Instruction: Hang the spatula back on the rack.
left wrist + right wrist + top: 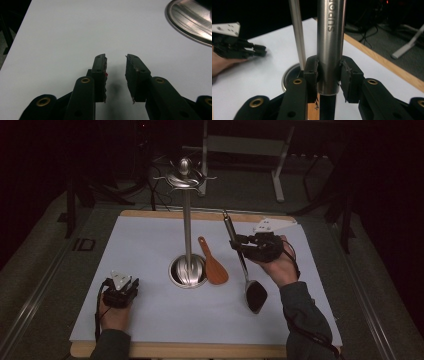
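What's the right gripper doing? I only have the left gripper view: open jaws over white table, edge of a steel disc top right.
Observer: The right gripper is shut on a ladle, pads on its steel handle.
Operator: Ladle off the table?
Observer: Handle end is raised; I can't tell if the black bowl is clear of the surface.
Operator: And that disc?
Observer: It's the base of a utensil stand with hooks on top. A wooden rice paddle lies flat beside it.

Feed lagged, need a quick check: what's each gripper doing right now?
Left gripper: open, empty, resting low on the table.
Right gripper: closed on the ladle handle.
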Demonstrator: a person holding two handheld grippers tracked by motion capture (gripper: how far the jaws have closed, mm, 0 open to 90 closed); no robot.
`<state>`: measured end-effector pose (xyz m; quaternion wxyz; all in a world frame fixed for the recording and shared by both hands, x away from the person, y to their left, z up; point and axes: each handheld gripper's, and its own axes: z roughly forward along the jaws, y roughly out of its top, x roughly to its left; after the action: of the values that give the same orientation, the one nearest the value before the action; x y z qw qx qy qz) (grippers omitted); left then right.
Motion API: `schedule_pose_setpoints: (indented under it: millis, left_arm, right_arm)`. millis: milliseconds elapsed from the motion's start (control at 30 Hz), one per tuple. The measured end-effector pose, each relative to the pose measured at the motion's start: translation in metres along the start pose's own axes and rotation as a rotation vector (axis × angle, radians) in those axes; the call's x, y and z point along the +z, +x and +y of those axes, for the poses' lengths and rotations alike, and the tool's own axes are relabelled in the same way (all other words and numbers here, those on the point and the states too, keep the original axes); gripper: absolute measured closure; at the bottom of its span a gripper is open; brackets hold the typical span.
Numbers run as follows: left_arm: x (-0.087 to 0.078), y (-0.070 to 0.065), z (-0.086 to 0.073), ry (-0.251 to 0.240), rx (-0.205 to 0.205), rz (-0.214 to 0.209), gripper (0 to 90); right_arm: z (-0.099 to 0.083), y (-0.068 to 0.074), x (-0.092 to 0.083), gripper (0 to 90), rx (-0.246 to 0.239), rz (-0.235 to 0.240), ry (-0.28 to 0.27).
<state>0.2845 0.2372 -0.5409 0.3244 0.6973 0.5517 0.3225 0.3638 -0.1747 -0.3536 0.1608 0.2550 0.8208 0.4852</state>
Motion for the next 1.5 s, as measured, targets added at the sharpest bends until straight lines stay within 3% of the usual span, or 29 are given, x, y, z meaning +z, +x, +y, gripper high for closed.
schedule_pose_setpoints:
  millis: [333,767,1167,1500]
  left_arm:
    - [0.000,0.000,0.000,-0.001,-0.002,0.000,70.0]
    - [0.000,0.000,0.000,-0.001,-0.001,0.000,70.0]
    - [0.000,0.000,0.000,-0.001,-0.002,-0.001,70.0]
    - [0.000,0.000,0.000,-0.001,-0.002,-0.003,70.0]
  right_arm:
    - [0.010,0.013,-0.002,69.3,-0.030,0.024,-0.064]
    - [0.024,0.030,0.003,69.3,-0.032,0.043,-0.156]
    - [0.051,0.056,0.006,69.4,-0.071,0.016,-0.202]
    - [0.067,0.063,0.010,69.4,-0.066,0.002,-0.220]
